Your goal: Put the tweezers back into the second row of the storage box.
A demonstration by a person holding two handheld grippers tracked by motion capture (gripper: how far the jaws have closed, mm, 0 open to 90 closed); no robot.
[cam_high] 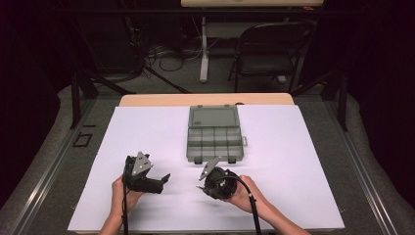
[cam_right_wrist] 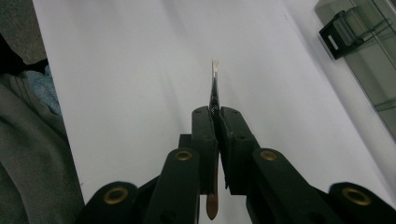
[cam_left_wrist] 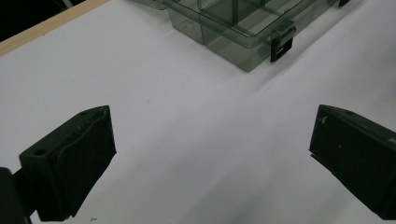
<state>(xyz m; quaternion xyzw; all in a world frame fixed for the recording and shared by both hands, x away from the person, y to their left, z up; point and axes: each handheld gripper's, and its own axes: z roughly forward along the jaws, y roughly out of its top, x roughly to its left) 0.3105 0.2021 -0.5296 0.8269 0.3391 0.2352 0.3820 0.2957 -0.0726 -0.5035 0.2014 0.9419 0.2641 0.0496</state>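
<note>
Right gripper (cam_right_wrist: 215, 112), held above the white sheet (cam_high: 147, 132) near the table's front edge, has its jaws clamped on a thin flat tool (cam_right_wrist: 214, 81); the pale tip projects past the pads and a brown end shows below them. Left gripper (cam_left_wrist: 210, 140) hovers just beside it, jaws spread wide with nothing between them. Open compartment box (cam_high: 214, 133) of smoky clear plastic lies beyond both grippers, lid folded back, latches (cam_left_wrist: 283, 41) facing the person.
</note>
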